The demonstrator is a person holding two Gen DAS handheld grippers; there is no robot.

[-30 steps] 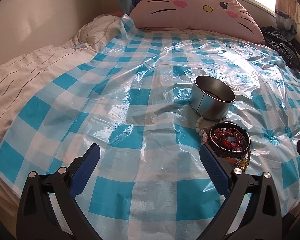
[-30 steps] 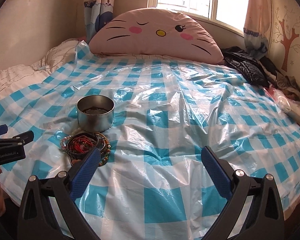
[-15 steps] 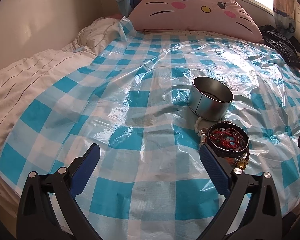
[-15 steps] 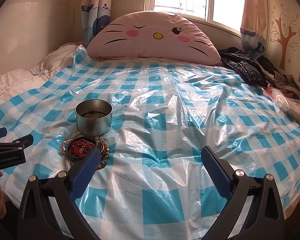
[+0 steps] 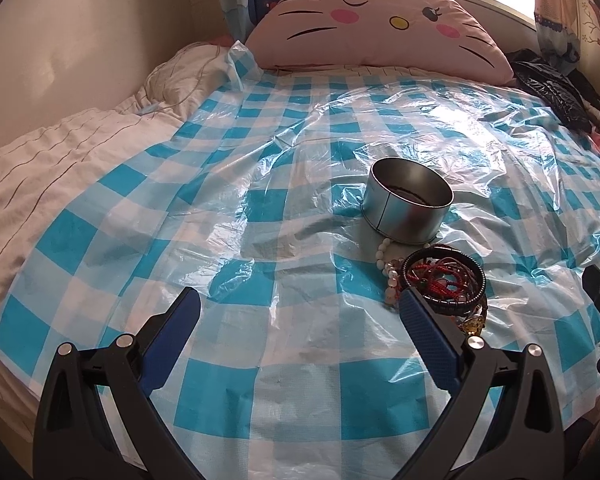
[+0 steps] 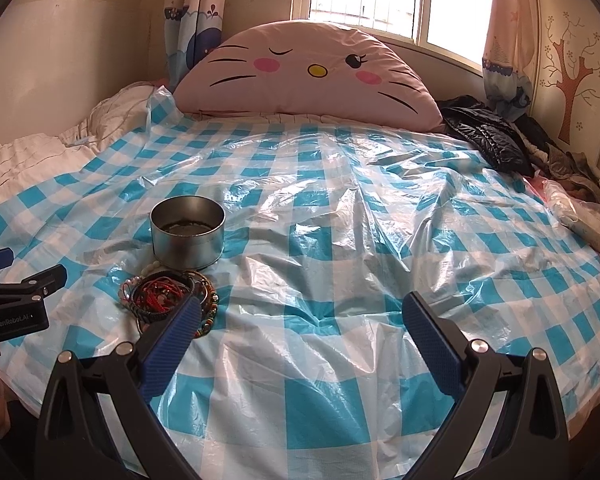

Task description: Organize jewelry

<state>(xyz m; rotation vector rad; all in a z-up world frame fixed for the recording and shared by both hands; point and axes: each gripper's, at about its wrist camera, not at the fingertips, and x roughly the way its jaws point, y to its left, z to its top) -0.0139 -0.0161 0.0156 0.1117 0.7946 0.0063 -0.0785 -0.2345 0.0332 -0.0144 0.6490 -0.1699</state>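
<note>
Left gripper (image 5: 298, 312): jaws spread wide, holding nothing; it hangs over bare sheet, left of the jewelry pile (image 5: 440, 280)
Right gripper (image 6: 300, 316): also wide and empty; the pile sits at its left finger
Tin (image 5: 407, 213): open, upright on the checked plastic sheet (image 5: 220, 216); something dark lies inside, unclear what
Pile: 1 tangle of bracelets, red cords and pale beads, touching the tin's near side
Change: over the last second both views tilt slightly upward; tin and pile lie unmoved; neither claw closes
Meaning: sorting not yet begun; likely next is 1 bracelet lifted into the tin
</note>
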